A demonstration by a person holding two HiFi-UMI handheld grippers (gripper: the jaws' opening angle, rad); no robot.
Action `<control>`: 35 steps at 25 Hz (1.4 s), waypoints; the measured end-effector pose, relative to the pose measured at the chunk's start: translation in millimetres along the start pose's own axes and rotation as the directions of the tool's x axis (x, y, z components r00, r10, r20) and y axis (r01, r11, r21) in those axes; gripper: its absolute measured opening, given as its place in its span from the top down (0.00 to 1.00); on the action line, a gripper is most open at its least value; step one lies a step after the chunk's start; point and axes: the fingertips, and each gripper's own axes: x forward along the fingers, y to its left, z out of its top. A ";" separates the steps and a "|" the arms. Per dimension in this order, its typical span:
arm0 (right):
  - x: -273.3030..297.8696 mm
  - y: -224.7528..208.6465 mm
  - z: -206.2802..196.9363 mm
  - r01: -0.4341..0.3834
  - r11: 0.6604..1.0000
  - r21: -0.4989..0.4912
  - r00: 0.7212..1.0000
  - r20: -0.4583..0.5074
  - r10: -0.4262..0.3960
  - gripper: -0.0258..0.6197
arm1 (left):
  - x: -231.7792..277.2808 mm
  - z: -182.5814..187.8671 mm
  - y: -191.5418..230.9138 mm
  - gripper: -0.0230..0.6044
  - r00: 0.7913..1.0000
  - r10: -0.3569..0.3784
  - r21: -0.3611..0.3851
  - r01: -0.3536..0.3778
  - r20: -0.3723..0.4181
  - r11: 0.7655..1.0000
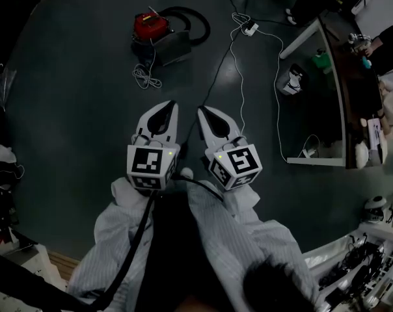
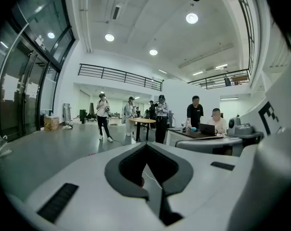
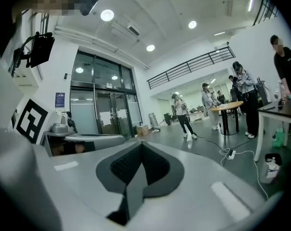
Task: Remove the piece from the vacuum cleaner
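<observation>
A red and grey vacuum cleaner [image 1: 154,36] stands on the dark floor far ahead, with a black hose [image 1: 191,19] curled behind it and a white cord [image 1: 146,77] coiled in front. My left gripper [image 1: 171,105] and right gripper [image 1: 201,112] hang side by side at waist height, well short of the vacuum. Both are shut with nothing between their jaws. The left gripper [image 2: 146,148] and the right gripper [image 3: 139,148] point level into the hall, so the vacuum does not show in the gripper views.
A white cable [image 1: 239,64] runs from a power strip [image 1: 250,27] across the floor toward a desk [image 1: 343,64] at the right. A small white container [image 1: 291,78] stands beside the desk leg. Several people stand round a table [image 2: 143,121] in the distance.
</observation>
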 end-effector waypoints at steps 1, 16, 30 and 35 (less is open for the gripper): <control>0.8 -2.3 -0.4 0.001 1.000 0.003 1.000 0.000 -0.001 0.96 | 1.3 0.9 0.6 0.96 1.000 0.009 -0.003 -0.009 -0.002 1.000; 162.1 -88.5 -14.7 -0.017 0.999 0.045 0.996 -0.083 0.020 0.96 | 141.7 -12.6 119.6 0.96 0.994 0.077 -0.020 -0.079 -0.078 0.997; 408.7 -219.4 21.7 0.052 0.998 0.044 0.988 -0.151 -0.045 0.96 | 351.7 22.7 285.9 0.96 0.986 0.030 -0.048 -0.038 -0.162 0.998; 480.5 -277.4 -1.1 0.003 1.000 -0.011 0.972 -0.237 -0.006 0.96 | 426.5 0.8 327.0 0.96 0.974 0.062 -0.054 -0.075 -0.219 0.996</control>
